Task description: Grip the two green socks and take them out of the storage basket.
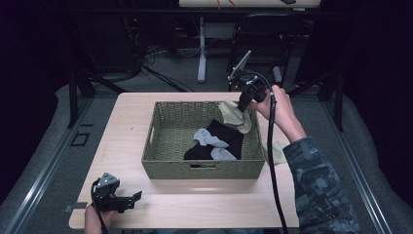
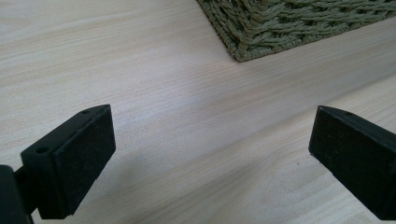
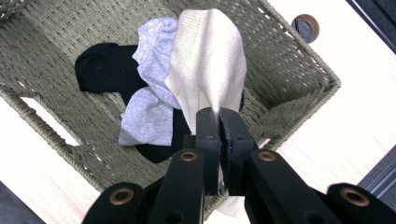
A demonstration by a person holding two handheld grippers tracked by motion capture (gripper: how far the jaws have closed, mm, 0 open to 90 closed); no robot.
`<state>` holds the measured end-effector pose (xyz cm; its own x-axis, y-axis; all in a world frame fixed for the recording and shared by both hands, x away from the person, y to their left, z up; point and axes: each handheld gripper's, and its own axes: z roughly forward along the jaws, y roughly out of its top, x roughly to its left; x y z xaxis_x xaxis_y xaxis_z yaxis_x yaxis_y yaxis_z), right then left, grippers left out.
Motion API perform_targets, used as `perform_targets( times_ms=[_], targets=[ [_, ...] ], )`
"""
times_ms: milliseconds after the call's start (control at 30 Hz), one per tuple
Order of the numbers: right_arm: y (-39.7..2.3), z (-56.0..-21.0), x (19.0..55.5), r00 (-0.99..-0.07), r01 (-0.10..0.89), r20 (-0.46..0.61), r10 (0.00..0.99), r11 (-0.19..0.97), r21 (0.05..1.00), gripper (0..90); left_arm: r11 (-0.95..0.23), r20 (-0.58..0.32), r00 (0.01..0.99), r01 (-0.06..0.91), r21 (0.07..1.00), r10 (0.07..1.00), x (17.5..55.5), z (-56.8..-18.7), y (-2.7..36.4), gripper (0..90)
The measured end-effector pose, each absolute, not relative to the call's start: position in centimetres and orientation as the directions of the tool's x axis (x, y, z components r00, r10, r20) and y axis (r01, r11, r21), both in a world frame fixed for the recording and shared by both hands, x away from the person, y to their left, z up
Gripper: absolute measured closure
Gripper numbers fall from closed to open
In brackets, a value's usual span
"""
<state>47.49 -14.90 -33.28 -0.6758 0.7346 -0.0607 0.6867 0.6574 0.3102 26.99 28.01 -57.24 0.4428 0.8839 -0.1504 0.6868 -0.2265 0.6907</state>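
Note:
A woven green basket [image 1: 170, 163] stands mid-table and holds a black sock [image 1: 224, 136] and a grey sock [image 1: 208, 138]. My right gripper [image 1: 243, 105] hangs over the basket's far right corner, shut on a cream sock [image 1: 235, 117] that dangles into the basket. In the right gripper view the cream sock [image 3: 208, 65] hangs from the pinched jaws of the right gripper [image 3: 218, 122], above the grey sock [image 3: 147, 112] and black sock [image 3: 105, 67]. My left gripper [image 1: 131, 199] rests low at the table's front left, open, nothing between its pads [image 2: 81, 161].
Another cream piece of cloth [image 1: 278, 151] lies on the table right of the basket. The basket's corner [image 2: 243, 46] is ahead of the left gripper. A chair and table legs stand beyond the far edge. Bare wood lies left and in front of the basket.

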Motion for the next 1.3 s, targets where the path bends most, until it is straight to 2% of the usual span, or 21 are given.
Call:
perform_targets(
  times_ms=[400, 767, 1033, 1067, 1300],
  targets=[
    [-18.4, -31.5, 46.9, -0.628, 0.716, -0.070, 0.775, 0.610, 0.339, 87.5, -0.227, -0.150, 0.442, 0.687, 0.691, 0.884, 27.0, -57.3, 28.0, 0.5],
    [-24.4, -31.1, 45.9, -0.552, 0.762, -0.057, 0.832, 0.531, 0.370, 87.6, -0.222, -0.150, 0.437, 0.688, 0.691, 0.887, 27.0, -57.3, 28.0, 0.5],
    [-28.4, -33.5, 45.6, -0.483, 0.812, -0.041, 0.875, 0.465, 0.353, 87.6, -0.227, -0.145, 0.437, 0.689, 0.689, 0.888, 27.0, -57.2, 28.0, 0.5],
    [-29.2, -34.8, 45.7, -0.469, 0.826, -0.030, 0.883, 0.450, 0.340, 87.6, -0.227, -0.143, 0.436, 0.689, 0.689, 0.889, 27.0, -57.2, 28.0, 0.5],
    [-30.3, -37.9, 46.1, -0.447, 0.848, -0.003, 0.895, 0.425, 0.316, 87.5, -0.227, -0.138, 0.433, 0.687, 0.691, 0.891, 27.0, -57.2, 27.9, 0.5]
  ],
)
